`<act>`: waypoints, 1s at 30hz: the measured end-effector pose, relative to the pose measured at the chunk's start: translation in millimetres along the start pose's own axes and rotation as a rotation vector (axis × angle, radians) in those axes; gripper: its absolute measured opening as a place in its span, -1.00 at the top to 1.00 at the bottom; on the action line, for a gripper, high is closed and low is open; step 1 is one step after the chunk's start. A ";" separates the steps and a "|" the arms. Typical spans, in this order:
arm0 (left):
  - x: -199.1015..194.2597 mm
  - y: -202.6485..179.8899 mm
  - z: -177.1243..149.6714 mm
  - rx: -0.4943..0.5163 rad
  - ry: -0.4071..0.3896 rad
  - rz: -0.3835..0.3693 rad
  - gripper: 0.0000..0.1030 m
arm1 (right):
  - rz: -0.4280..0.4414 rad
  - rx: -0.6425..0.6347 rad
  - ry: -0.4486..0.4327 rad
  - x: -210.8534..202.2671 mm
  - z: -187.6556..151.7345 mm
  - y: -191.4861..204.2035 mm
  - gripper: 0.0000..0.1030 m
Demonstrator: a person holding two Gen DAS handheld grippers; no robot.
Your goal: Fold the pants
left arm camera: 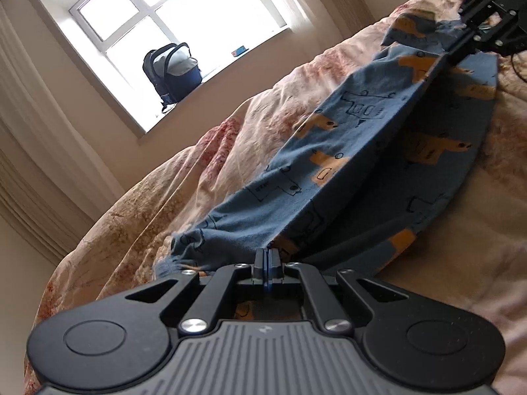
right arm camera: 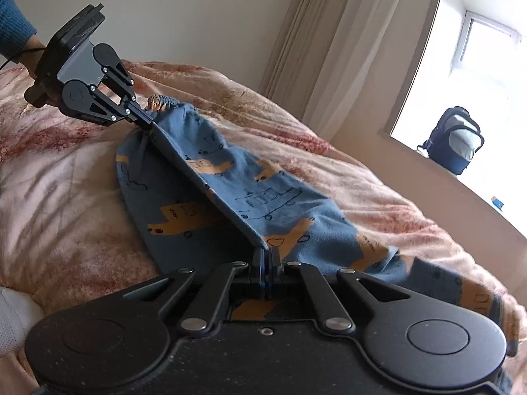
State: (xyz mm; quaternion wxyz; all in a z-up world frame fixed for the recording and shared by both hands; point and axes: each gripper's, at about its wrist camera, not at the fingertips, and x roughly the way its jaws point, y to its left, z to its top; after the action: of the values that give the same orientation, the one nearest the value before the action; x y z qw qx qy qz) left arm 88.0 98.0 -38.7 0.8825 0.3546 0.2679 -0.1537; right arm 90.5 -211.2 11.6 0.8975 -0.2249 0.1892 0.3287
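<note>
Blue pants [left arm camera: 329,171] printed with orange vehicles lie lengthwise on the bed. One edge is lifted and pulled taut between my two grippers, with the other layer flat on the quilt beneath. My left gripper [left arm camera: 266,256] is shut on that edge close to a gathered elastic hem [left arm camera: 184,247]. In the right wrist view the left gripper [right arm camera: 148,121] pinches the far end of the pants [right arm camera: 280,197]. My right gripper [right arm camera: 266,253] is shut on the near end of the same edge, and it appears at the far top right in the left wrist view [left arm camera: 443,61].
A pink floral quilt [right arm camera: 66,181] covers the bed [left arm camera: 197,181]. A dark backpack [left arm camera: 171,69] stands on the window sill [right arm camera: 457,144], beside pale curtains [right arm camera: 329,49]. A hand in a blue sleeve [right arm camera: 13,26] holds the left gripper. Something white [right arm camera: 13,319] lies at the bed's near left.
</note>
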 end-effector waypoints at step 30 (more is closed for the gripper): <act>5.6 -61.3 92.3 -0.233 -0.092 -0.306 -0.96 | -0.280 0.561 0.119 -61.8 -21.7 -59.2 -0.98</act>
State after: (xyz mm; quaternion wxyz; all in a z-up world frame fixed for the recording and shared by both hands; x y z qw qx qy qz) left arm 97.9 -10.9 -19.4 0.8953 0.1976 0.2941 -0.2701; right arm 82.3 -294.3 40.3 0.9485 -0.0114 0.2916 0.1230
